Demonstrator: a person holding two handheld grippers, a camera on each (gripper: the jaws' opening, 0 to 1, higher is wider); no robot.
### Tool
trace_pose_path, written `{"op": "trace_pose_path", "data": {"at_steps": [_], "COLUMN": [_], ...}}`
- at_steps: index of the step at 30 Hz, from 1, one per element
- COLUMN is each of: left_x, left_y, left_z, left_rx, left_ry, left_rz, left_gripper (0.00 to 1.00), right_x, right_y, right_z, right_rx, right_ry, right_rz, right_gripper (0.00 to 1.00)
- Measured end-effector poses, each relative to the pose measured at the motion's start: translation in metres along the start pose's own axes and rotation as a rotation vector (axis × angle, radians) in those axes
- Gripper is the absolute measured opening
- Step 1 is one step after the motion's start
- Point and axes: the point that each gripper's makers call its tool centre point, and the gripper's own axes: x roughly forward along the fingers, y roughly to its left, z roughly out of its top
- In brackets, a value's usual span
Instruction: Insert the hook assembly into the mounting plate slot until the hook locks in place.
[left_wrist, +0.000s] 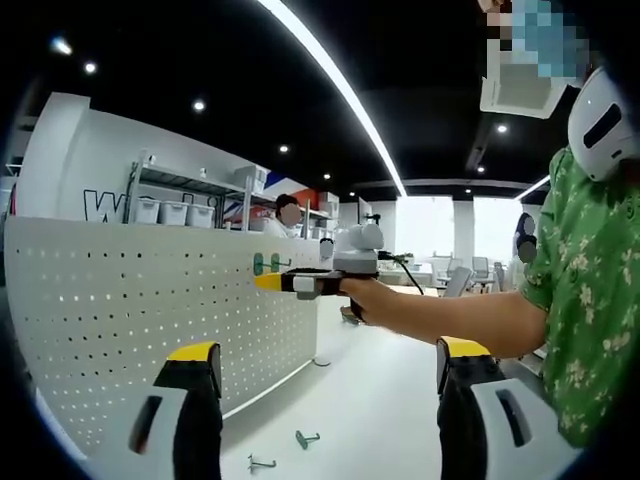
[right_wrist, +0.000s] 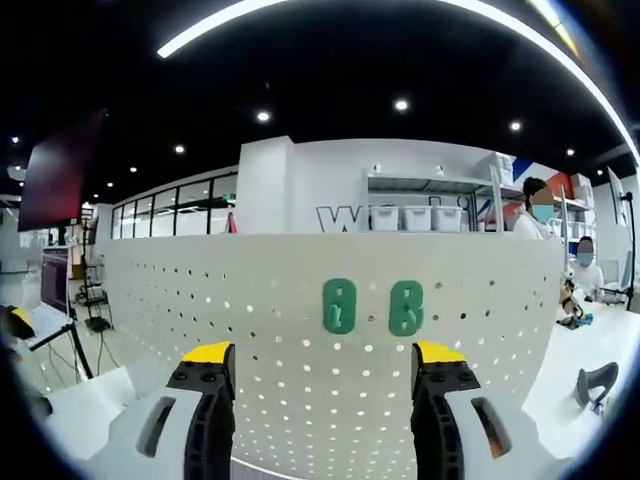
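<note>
Two hooks (left_wrist: 283, 451) on table (left_wrist: 370, 400) before pegboard (left_wrist: 150, 300)

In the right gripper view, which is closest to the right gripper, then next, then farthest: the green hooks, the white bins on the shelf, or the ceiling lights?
1. Green hooks: on the white pegboard, straight ahead of the right gripper.
2. White bins: on the shelf behind the pegboard, upper right.
3. Ceiling lights: high overhead.

Two green hooks (right_wrist: 373, 306) sit on pegboard (right_wrist: 250, 300).

Matt white perforated metal pegboard (right_wrist: 300, 320), 2 green plastic hooks (right_wrist: 339, 305).
</note>
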Motion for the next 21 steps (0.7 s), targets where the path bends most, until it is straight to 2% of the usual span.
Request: {"op": "trace_pose_path", "data": {"at_steps": [14,21], "left_x": [-0.006,-0.009], "left_y": [-0.008,-0.014], "left_z": [0.002,0.003], "left_rx": [0.016,0.022], "left_ry": [0.003,0.006], "left_rz": [0.007,0.009], "left_gripper": [0.91,0.90], "right_x": [-0.031,-0.051], "right_y": [0.009,0.017], "right_z": [0.005,0.000], "right_rx": [-0.059,-0.074], "right_ry": [0.004,0.017], "right_rz": [0.044,0.073], "right_gripper": [0.75,0.74]}}
